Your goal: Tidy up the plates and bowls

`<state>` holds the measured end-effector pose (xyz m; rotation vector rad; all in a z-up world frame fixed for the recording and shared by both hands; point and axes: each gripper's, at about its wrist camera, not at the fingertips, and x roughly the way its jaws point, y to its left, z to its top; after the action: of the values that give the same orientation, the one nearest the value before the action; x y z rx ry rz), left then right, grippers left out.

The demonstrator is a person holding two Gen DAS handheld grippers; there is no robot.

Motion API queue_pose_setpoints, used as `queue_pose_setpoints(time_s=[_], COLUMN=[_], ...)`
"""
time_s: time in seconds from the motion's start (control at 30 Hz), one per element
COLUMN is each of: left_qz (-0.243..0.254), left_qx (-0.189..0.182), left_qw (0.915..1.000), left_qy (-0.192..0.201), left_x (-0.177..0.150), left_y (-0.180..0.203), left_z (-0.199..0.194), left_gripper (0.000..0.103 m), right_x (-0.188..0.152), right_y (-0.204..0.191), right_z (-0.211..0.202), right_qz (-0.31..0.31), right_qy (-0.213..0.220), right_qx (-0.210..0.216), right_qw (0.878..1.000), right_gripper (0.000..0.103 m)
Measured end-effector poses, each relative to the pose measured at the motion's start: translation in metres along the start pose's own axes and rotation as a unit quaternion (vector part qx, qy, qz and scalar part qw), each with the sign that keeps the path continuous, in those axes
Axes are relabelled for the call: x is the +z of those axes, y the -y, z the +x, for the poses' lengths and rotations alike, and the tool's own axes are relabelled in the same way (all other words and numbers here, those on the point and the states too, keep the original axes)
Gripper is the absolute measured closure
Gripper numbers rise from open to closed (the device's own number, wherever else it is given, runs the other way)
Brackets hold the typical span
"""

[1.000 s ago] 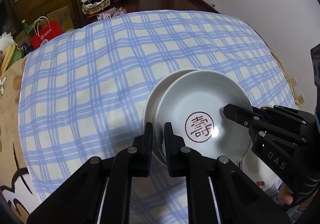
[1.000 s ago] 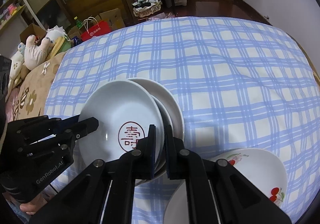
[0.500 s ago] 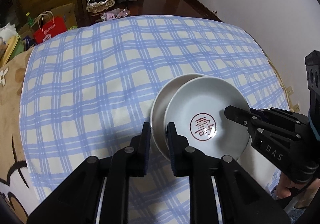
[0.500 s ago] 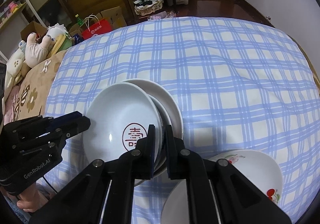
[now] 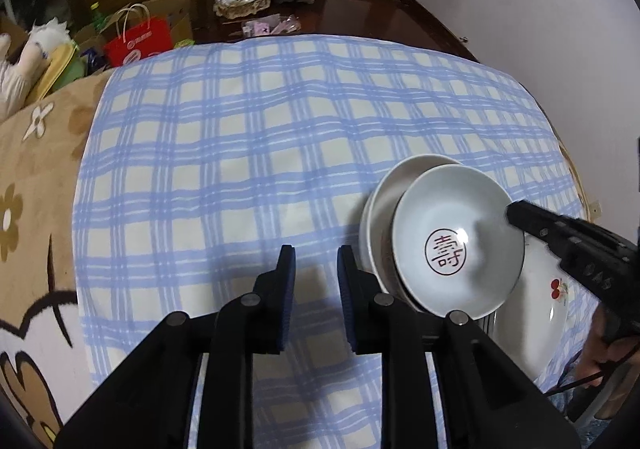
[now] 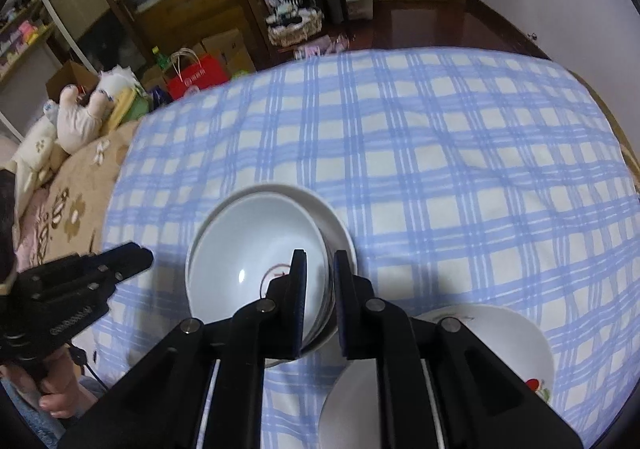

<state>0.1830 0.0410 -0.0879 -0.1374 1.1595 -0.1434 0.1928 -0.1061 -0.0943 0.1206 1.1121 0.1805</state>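
A white bowl with a red character (image 5: pixel 456 245) (image 6: pixel 248 249) sits nested in a larger white bowl (image 5: pixel 384 201) (image 6: pixel 340 225) on the blue checked cloth. My right gripper (image 6: pixel 319 257) straddles the top bowl's near right rim. Its jaws are opening, and the rim stands between the pads with a little slack. In the left wrist view the right gripper (image 5: pixel 512 211) reaches over the bowl's right edge. My left gripper (image 5: pixel 316 253) (image 6: pixel 146 255) hovers over bare cloth just left of the bowls, jaws opening with nothing between them.
A white dish with a red cherry print (image 5: pixel 536 301) (image 6: pixel 500 333) lies right of the bowls near the cloth's front edge. A brown flowered blanket (image 5: pixel 32 169) borders the cloth (image 5: pixel 240 169) on the left. A white wall (image 5: pixel 540 9) stands at the right, and a red bag (image 5: pixel 140 41) sits on the floor beyond.
My left gripper has let go of the bowl's rim, drawn off to the left and opened a little. The right gripper's jaws have widened slightly around the rim.
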Motion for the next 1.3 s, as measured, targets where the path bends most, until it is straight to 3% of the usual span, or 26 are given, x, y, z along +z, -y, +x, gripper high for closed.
queue_pose_setpoints(time_s=[0.03,0.1,0.17,0.23,0.3,0.47,0.7,1.3], left_qz=[-0.002,-0.004,-0.001,0.008,0.010,0.002,0.031,0.044], left_qx=[0.000,0.001,0.002,0.012,0.006,0.008,0.004,0.001], left_qw=[1.0000,1.0000,0.9999,0.9998,0.9997,0.9989,0.9995,0.9988], left_qy=[0.001,0.001,0.010,0.017,0.022,0.047,0.011,-0.021], left_x=[0.000,-0.001,0.000,0.001,0.003,0.006,0.014,0.013], left_y=[-0.001,-0.002,-0.002,-0.002,-0.003,-0.008,0.000,0.004], left_z=[-0.001,-0.001,-0.003,-0.004,-0.003,-0.001,0.017,0.038], left_gripper=[0.077,0.057,0.049,0.042,0.027,0.021,0.021,0.021], right_x=[-0.001,0.002,0.004,0.008,0.011,0.012,0.010,0.003], right_y=[0.001,0.004,0.009,0.015,0.024,0.048,0.059,0.049], right_z=[-0.003,-0.007,-0.010,-0.011,-0.009,-0.009,-0.002,0.025], right_qz=[-0.002,-0.001,0.003,0.008,0.017,0.051,0.043,0.019], right_qy=[0.005,0.012,0.021,0.021,0.012,-0.001,-0.019,-0.060], right_qx=[-0.002,-0.010,-0.024,-0.035,-0.049,-0.076,-0.092,-0.096], right_qw=[1.000,1.000,0.999,0.999,0.999,0.996,0.995,0.993], right_gripper=[0.083,0.050,0.034,0.024,0.007,0.005,0.005,0.005])
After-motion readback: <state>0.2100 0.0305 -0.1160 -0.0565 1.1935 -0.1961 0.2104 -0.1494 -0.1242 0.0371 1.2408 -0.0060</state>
